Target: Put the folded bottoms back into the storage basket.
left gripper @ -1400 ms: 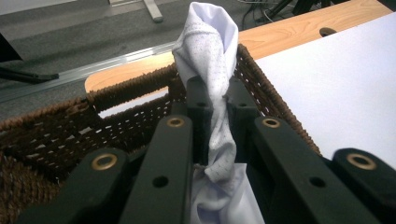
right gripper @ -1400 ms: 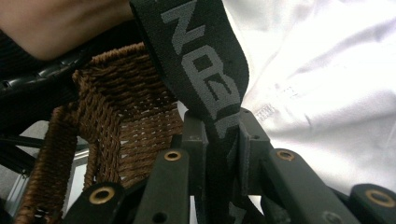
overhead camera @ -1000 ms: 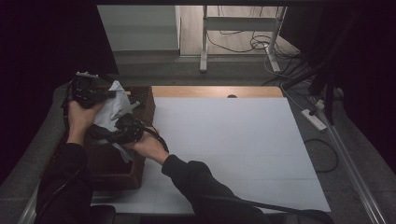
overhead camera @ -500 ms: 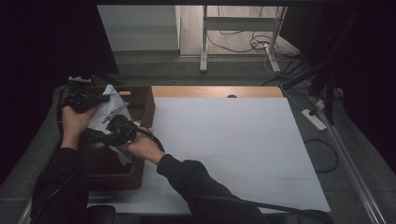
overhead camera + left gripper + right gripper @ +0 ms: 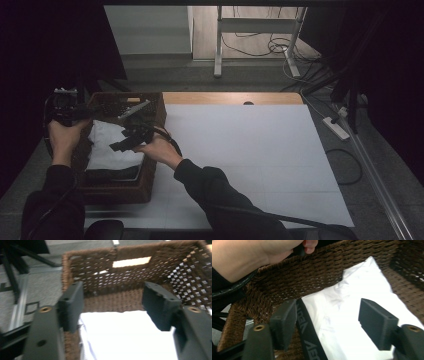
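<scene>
A: Basket (image 5: 150,107), brown wicker, at the table's (image 5: 240,150) left edge; white cloth (image 5: 107,147) lies inside on something dark, possibly a black garment with a lettered band (image 5: 308,337).

B: Grippers?

A: Left gripper (image 5: 112,305) over the basket's left rim, jaws spread, empty. Right gripper (image 5: 327,322) above the cloth, jaws apart, holding nothing.

White table (image 5: 240,150); brown wicker basket (image 5: 150,107) on left edge.
</scene>
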Demonstrator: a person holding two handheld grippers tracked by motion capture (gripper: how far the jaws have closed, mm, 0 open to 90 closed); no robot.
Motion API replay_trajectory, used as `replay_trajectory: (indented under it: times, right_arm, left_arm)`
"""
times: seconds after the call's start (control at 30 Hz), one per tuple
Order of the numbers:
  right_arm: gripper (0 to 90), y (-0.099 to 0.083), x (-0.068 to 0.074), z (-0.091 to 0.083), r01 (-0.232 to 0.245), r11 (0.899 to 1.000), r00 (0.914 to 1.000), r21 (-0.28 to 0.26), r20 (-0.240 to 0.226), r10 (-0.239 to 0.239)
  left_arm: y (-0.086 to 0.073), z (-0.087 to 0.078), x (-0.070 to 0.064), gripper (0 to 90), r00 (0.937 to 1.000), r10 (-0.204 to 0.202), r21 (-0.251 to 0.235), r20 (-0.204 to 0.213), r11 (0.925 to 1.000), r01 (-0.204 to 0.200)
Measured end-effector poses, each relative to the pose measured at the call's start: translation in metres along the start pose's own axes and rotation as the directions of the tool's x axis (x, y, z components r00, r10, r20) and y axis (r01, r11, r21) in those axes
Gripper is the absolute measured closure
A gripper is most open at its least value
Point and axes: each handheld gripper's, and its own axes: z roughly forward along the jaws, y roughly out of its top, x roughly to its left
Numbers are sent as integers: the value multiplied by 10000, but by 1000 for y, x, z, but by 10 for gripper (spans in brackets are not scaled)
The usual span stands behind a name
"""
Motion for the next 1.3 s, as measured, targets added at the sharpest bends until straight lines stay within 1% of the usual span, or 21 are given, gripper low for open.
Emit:
replay_trajectory:
  times: [0.07, 0.17, 0.23, 0.37, 0.43, 0.5, 0.63, 0.67, 0.8, 0.9, 0.93, 1.0, 1.07, 1.17, 1.23, 1.3]
  right_arm:
    - [265, -1, -4, -7, 1, 10000, 10000, 27, -12, -1]
    - [199, -2, -9, -18, 41, 10000, 10000, -46, 10, -41]
    - [165, -4, -11, -25, 46, 9999, 10000, -95, 10, -46]
    - [98, -10, -14, -38, 180, 9998, 9998, -30, 72, -180]
    - [71, -13, -15, -44, 155, 9999, 9998, 6, 119, -155]
    - [24, -17, -16, -49, 187, 9998, 9997, 78, 124, -188]
    - [6, -25, -17, -58, 218, 9996, 9996, 201, 171, -222]
    - [6, -28, -17, -61, 202, 9996, 9996, 210, 182, -206]
    - [0, -36, -17, -69, 179, 9993, 9995, 333, 247, -188]
    - [0, -43, -15, -74, 246, 9986, 9989, 477, 377, -264]
    - [0, -45, -15, -76, 267, 9983, 9986, 513, 439, -289]
    - [0, -50, -14, -80, 319, 9978, 9980, 583, 534, -350]
    - [0, -55, -14, -83, 325, 9973, 9976, 657, 593, -364]
    - [0, -62, -14, -89, 304, 9974, 9972, 652, 660, -347]
    - [0, -66, -15, -93, 264, 9975, 9972, 653, 676, -308]
    - [0, -70, -16, -97, 229, 9976, 9971, 655, 715, -276]
  left_arm:
    - [-1, 3, -3, 262, 9990, -44, -116, 450, 9999, 49]
    - [-1, 6, -10, 164, 9971, 4, -182, 764, 9998, 10]
    - [-1, 6, -16, 121, 9951, 16, -253, 988, 9997, 9]
    - [-2, 6, -25, 45, 9943, 246, -85, 1039, 9997, -238]
    - [-4, 5, -27, 42, 9922, 182, -63, 1232, 9998, -176]
    - [-7, 4, -31, 38, 9907, 150, -108, 1354, 9998, -136]
    - [-13, 3, -42, 12, 9867, 268, -236, 1601, 9994, -233]
    - [-14, 3, -45, 11, 9854, 322, -270, 1672, 9992, -280]
    - [-19, 4, -57, 11, 9764, 574, -285, 2080, 9982, -526]
    - [-23, 5, -67, 6, 9718, 942, -302, 2163, 9955, -898]
    - [-24, 5, -71, 3, 9704, 1056, -209, 2173, 9944, -1035]
    - [-26, 6, -77, 0, 9664, 1181, -121, 2285, 9929, -1185]
    - [-28, 6, -82, 0, 9600, 1247, -47, 2506, 9918, -1276]
    - [-31, 3, -87, 0, 9565, 1331, -140, 2596, 9909, -1341]
    - [-33, 1, -90, 0, 9537, 1329, -250, 2699, 9911, -1311]
    - [-34, 1, -92, 0, 9520, 1311, -177, 2767, 9912, -1314]
